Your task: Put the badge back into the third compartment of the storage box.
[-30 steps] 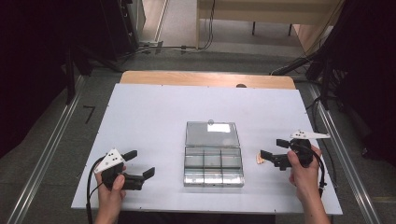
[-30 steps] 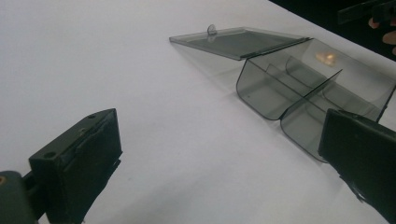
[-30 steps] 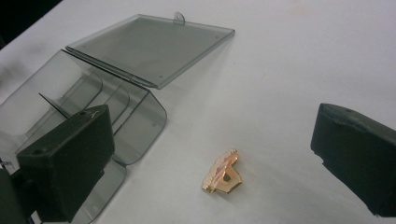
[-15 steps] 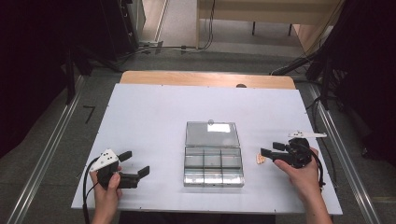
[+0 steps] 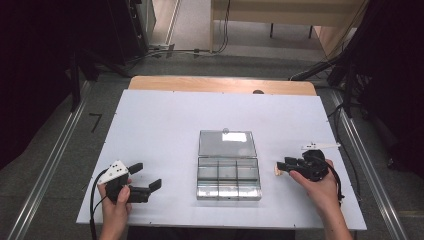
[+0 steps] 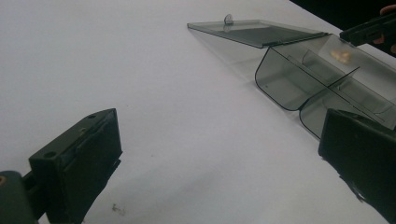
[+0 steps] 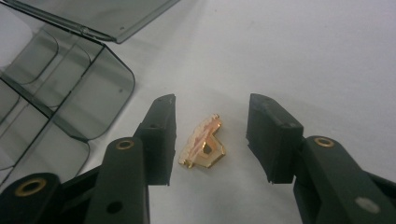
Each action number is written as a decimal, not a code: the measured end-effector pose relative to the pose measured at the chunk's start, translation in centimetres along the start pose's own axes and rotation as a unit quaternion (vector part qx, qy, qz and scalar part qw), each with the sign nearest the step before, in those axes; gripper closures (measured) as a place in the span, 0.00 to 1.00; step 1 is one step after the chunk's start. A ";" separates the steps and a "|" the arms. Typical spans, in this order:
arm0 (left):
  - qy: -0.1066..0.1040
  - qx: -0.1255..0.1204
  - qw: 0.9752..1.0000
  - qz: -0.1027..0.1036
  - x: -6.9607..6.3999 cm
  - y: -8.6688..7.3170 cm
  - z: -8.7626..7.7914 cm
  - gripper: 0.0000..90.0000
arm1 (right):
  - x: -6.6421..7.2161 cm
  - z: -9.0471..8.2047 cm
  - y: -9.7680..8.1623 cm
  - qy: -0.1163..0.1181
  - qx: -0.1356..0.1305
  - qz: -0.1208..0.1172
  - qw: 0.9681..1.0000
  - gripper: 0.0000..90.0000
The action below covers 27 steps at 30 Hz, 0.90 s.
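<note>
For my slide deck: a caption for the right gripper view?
Right gripper closing around a small gold clip on the white table, beside an open compartment box.

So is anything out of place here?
Yes: a small gold piece lies on the table, beside the open box instead of in a compartment. The right gripper has been closing around it, one pad close against it.

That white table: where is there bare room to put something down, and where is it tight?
The white table lies bare behind the open compartment box up to the wooden edge, and between the box and the left gripper. It is tight right of the box, where the right gripper straddles a small gold clip.
</note>
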<state>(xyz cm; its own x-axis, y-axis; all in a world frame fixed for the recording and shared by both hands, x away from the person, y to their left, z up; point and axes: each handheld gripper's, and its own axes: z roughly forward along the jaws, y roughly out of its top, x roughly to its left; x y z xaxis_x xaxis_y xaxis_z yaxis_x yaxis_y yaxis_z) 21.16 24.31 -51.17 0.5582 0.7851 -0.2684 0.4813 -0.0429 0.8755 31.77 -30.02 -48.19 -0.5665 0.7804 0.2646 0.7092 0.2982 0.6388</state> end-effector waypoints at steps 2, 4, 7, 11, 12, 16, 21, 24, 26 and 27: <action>0.000 0.001 1.000 0.000 0.0 0.0 0.0 0.00 | -0.1 0.0 -0.1 -0.005 0.006 -0.001 1.000 0.59; 0.000 0.002 1.000 0.000 0.0 0.0 0.0 0.00 | -0.2 0.0 -0.2 -0.002 0.012 0.000 1.000 0.60; 0.001 0.003 1.000 0.000 0.0 0.0 0.1 0.00 | -0.2 0.3 -0.3 0.004 0.019 0.000 1.000 0.61; 0.001 0.004 1.000 0.000 -0.1 0.0 0.1 0.00 | -0.1 0.7 -0.4 0.002 0.032 -0.007 0.999 0.61; 0.001 0.004 1.000 0.000 -0.1 0.0 0.1 0.00 | -0.1 0.7 -0.4 0.001 0.035 -0.007 0.999 0.61; 0.001 0.005 1.000 0.000 -0.1 0.0 0.2 0.00 | 0.2 1.0 -0.5 -0.007 0.041 -0.014 0.999 0.63; 0.002 0.007 1.000 0.002 -0.1 0.0 0.2 0.00 | 0.8 1.2 -0.6 -0.029 0.043 -0.034 0.998 0.69; 0.004 0.007 1.000 0.002 -0.2 0.0 0.2 0.00 | 1.1 1.2 -0.6 -0.034 0.043 -0.034 0.998 0.71; 0.005 0.008 1.000 0.003 -0.2 0.0 0.2 0.00 | 1.2 1.3 -0.6 -0.033 0.045 -0.034 0.998 0.73; 0.005 0.008 1.000 0.002 -0.2 0.0 0.2 0.00 | 1.3 1.3 -0.6 -0.035 0.044 -0.036 0.998 0.74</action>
<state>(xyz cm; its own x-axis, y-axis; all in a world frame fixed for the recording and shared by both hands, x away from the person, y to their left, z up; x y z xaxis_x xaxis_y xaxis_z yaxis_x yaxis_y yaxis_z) 21.21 24.01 -51.23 0.5539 0.7910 -0.2599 0.4895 -0.0568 0.8702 31.14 -28.47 -49.22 -0.5887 0.7908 0.1678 0.7039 0.3993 0.5874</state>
